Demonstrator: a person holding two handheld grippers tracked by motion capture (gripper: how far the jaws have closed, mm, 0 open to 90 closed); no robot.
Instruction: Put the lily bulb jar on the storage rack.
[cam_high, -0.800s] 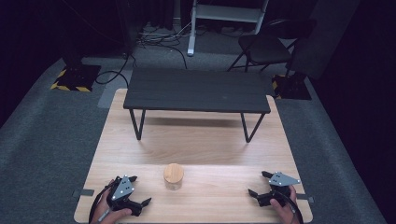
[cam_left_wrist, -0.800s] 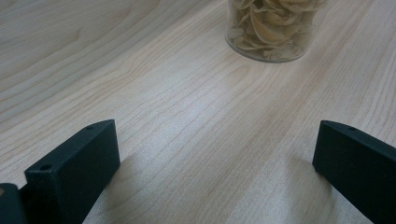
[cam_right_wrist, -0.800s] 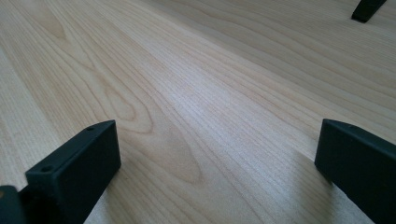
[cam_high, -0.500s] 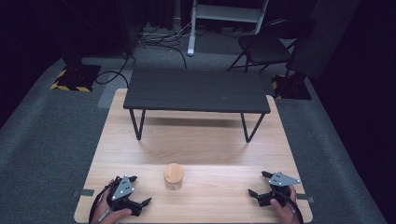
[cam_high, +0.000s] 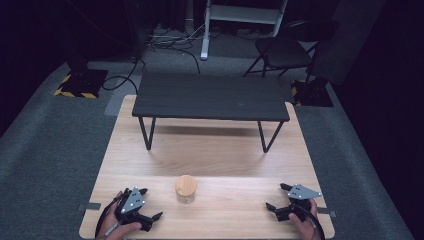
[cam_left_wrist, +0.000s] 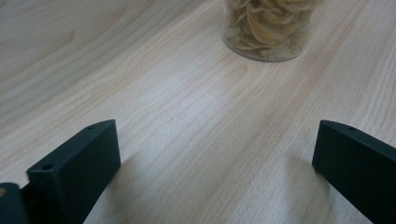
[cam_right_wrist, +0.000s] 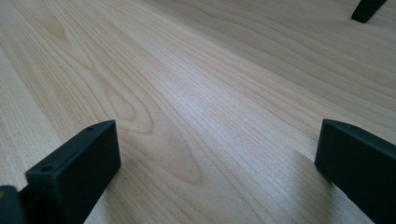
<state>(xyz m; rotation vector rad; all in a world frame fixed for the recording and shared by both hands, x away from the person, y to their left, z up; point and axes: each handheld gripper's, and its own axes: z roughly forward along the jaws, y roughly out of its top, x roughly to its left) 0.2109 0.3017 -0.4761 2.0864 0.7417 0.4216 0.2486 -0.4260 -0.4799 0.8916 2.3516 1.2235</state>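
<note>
Jar stands upright on the surface, near the front edge, a bit left of centre. Clear glass, wooden lid; left gripper view shows pale curled flakes inside.

Left tool sits near the front-left corner, held by the left hand, jaws apart with nothing between them. Jar is just beside it to its right, not touching. In the left gripper view the jar is ahead of the jaws and toward the right one, with bare wood between.

Right tool sits near the front-right corner in the right hand, jaws apart, empty, pointing in toward the middle of the surface. Well apart from the jar; bare wood between them. In the right gripper view just wood grain lies between the jaws, with a dark foot at the top right.

Bench, small, dark, on thin legs, stands on the back half of the surface, spanning most of its width. Open wood strip between the bench legs and the jar. Front edge close behind both tools.

Around the surface: grey carpet, cables at the back, folding chair back right, white stand behind centre.
</note>
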